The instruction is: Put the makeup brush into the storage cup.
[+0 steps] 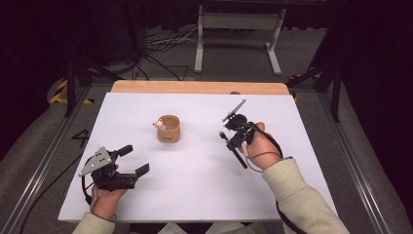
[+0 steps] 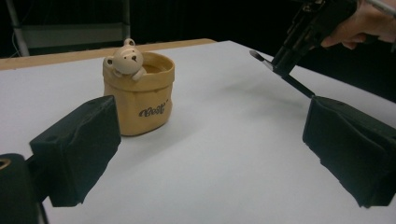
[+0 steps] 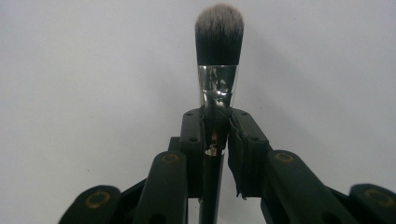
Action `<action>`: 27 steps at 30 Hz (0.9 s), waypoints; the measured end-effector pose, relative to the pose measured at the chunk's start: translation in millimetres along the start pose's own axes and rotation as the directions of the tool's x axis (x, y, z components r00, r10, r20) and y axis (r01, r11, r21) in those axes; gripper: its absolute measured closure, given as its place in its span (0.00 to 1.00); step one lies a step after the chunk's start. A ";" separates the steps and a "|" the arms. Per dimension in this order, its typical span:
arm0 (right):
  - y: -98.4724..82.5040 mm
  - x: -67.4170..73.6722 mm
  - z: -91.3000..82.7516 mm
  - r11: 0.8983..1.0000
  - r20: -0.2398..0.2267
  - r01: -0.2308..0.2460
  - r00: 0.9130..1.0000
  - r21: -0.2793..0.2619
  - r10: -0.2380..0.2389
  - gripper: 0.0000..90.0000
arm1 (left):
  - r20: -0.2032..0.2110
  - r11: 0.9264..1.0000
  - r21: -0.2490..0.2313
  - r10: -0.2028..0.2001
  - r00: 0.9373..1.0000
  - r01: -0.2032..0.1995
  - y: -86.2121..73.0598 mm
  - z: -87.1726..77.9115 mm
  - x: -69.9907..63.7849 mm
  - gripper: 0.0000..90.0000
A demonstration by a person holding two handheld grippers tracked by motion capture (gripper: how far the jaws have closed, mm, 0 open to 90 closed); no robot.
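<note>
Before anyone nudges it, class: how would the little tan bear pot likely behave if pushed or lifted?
The tan bear pot looks squat with a flat base, so it would probably slide on the white table rather than tip. It looks like glazed ceramic: likely rigid, breakable, somewhat slippery. The bear figure on its rim seems the most chip-prone part.

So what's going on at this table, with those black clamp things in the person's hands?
A person holds a two-jaw gripper in each hand over a white table. The right gripper is clamped on a makeup brush, bristles pointing away from the hand. The left gripper is open and empty, low over the table, facing a small tan pot with a bear figure on its rim. The brush is not in the pot.
</note>
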State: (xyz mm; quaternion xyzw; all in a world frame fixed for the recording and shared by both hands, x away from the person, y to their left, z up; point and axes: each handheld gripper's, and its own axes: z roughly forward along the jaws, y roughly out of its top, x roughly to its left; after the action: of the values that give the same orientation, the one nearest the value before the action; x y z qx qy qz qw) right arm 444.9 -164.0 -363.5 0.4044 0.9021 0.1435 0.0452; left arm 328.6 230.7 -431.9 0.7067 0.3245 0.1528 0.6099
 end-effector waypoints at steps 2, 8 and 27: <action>-1.8 2.4 -5.4 0.999 -0.005 0.019 1.000 -0.031 -0.019 0.85 | 0.000 1.000 -0.003 0.010 1.000 -0.010 1.0 0.4 -1.7 0.06; -7.1 9.8 -20.3 0.991 -0.014 0.064 0.998 -0.119 -0.066 0.85 | 0.022 0.999 0.001 0.033 0.999 -0.033 4.5 3.3 -6.2 0.08; -45.8 21.2 -45.9 0.791 0.022 0.253 0.957 -0.557 -0.291 0.85 | 0.105 0.999 -0.018 0.051 0.993 -0.049 19.8 17.9 -18.7 0.09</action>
State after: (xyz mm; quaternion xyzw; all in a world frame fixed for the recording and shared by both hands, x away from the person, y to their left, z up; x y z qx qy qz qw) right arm 388.9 -187.4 -332.4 0.2349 0.8712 0.4037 0.1513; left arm 331.1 204.2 -413.3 0.7168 0.2730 0.1331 0.6277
